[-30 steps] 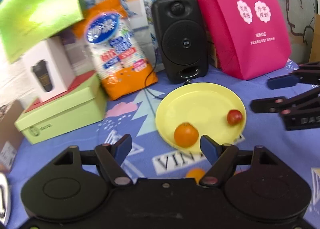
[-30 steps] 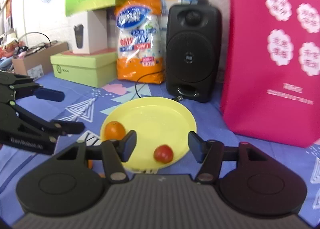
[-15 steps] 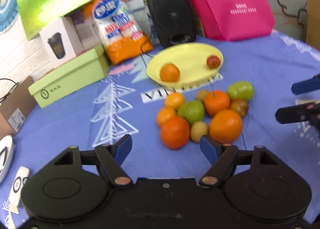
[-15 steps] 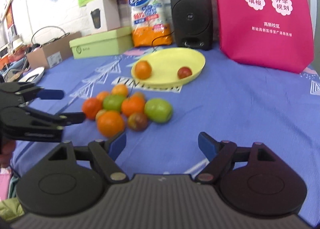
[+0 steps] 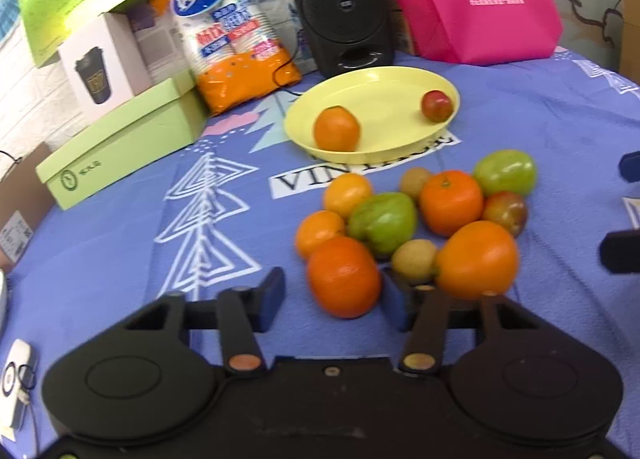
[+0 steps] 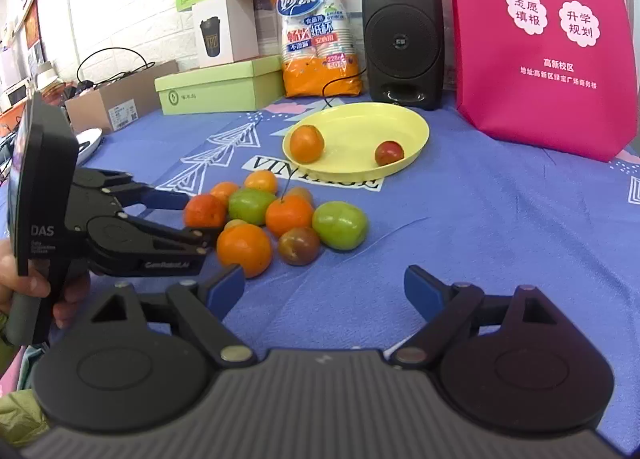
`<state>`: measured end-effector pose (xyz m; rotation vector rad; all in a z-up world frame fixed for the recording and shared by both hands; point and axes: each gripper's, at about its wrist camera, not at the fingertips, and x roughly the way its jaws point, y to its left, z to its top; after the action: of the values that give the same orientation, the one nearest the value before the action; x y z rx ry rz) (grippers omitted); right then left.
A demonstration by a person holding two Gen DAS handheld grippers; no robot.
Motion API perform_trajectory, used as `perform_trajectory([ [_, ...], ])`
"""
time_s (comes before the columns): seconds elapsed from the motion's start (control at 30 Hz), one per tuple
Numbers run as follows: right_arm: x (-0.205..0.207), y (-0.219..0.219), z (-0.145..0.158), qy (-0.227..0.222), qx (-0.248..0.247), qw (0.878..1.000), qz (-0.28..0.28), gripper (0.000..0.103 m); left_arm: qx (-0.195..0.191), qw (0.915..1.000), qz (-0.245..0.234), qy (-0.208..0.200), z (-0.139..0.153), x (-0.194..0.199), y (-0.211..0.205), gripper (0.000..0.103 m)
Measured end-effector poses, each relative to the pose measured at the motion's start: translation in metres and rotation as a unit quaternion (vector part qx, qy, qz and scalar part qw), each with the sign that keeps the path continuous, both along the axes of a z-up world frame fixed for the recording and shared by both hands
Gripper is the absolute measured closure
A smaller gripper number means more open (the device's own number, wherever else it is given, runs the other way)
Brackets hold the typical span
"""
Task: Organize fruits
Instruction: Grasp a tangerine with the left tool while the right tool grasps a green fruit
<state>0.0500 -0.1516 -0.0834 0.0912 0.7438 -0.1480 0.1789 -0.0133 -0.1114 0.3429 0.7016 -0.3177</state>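
Observation:
A yellow plate (image 5: 384, 99) (image 6: 404, 123) holds an orange (image 5: 337, 128) and a small red fruit (image 5: 437, 105). In front of it, several oranges, green fruits and small brown ones lie in a pile on the blue cloth. My left gripper (image 5: 334, 301) (image 6: 192, 219) is low at the pile's near left side. Its jaws are closing around the front orange (image 5: 344, 277) (image 6: 205, 211), and a gap still shows at the left pad. My right gripper (image 6: 322, 287) hangs right of the pile over bare cloth, its jaws opening with nothing between them.
A black speaker (image 6: 402, 35), a pink bag (image 6: 540, 43), an orange pack of paper cups (image 6: 318, 35) and green boxes (image 6: 220, 87) stand behind the plate. A hand (image 6: 68, 295) holds the left gripper's handle. Blue cloth (image 6: 500, 219) lies open to the right.
Both grippers drew back from the plate to the fruit pile. The left one sank to the front orange and its jaws narrowed around it. The right jaws spread wider.

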Motion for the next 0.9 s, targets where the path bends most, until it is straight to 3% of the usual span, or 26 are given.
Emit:
perform_trajectory([
  [0.2,0.001,-0.001,-0.003,0.005,0.001,1.000,0.001,0.015,-0.016,0.9998,0.002,0.009,-0.001,0.002,0.001,0.067],
  [0.43,0.007,0.001,-0.006,0.007,0.002,1.000,0.009,0.014,-0.027,0.9993,0.020,0.014,0.002,-0.001,0.011,0.068],
  [0.63,0.036,0.001,-0.005,0.010,-0.051,0.998,0.024,0.015,-0.030,0.9991,0.026,0.018,0.003,-0.006,0.022,0.067],
  [0.7,0.046,-0.005,-0.003,0.021,-0.078,0.997,0.020,0.017,-0.031,0.9990,0.027,0.018,0.003,-0.007,0.023,0.067],
  [0.77,0.051,-0.012,-0.004,0.036,-0.091,0.995,0.023,0.031,-0.031,0.9990,0.027,0.018,0.003,-0.008,0.023,0.067],
  [0.83,0.056,-0.019,-0.012,0.062,-0.105,0.992,0.035,0.038,-0.032,0.9990,0.027,0.018,0.003,-0.008,0.023,0.067],
  [0.9,0.060,-0.024,-0.022,0.081,-0.112,0.989,0.049,0.038,-0.033,0.9989,0.029,0.018,0.003,-0.008,0.023,0.067],
])
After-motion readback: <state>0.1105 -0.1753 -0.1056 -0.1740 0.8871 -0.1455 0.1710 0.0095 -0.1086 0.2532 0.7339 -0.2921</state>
